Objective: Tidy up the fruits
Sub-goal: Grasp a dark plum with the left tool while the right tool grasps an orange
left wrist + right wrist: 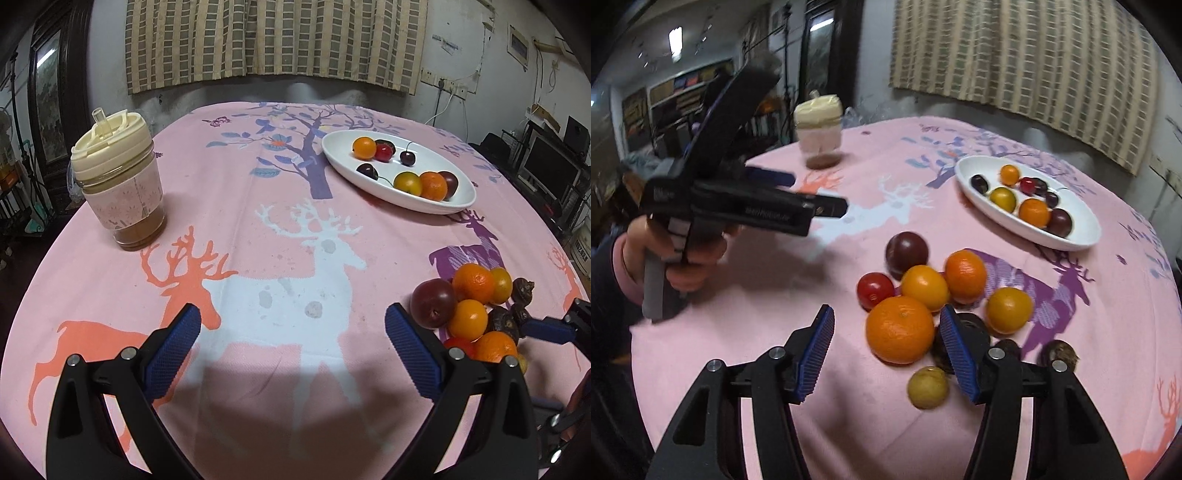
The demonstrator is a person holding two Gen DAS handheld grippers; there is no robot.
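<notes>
- The right claw (886,354) was the one nearer the loose fruit: the big orange (900,329) lay straight ahead of it, between the lines of its two blue pads (818,354) but just beyond their tips, sitting on the pink desk (849,406).
- That claw stood released, part-way apart with nothing pressed between the pads; no fruit was held.
- A small yellow-green fruit (928,387) lay just beside the right-hand pad, and dark wrinkled fruit sat behind it, so a straight push forward looked likeliest to take the orange alone.
- The orange is round, so no long axis mattered; my guess is only the forward reach did.
- The rest of the pile, a dark plum (907,254), a red fruit (875,290) and smaller oranges, lay farther on, touching one another.
- The white dish (1082,236), already holding fruit, lay beyond and to the right, well apart from the pile.
- The left claw (293,345) was released and bare, aimed at open cloth, with the pile off to its right.
</notes>
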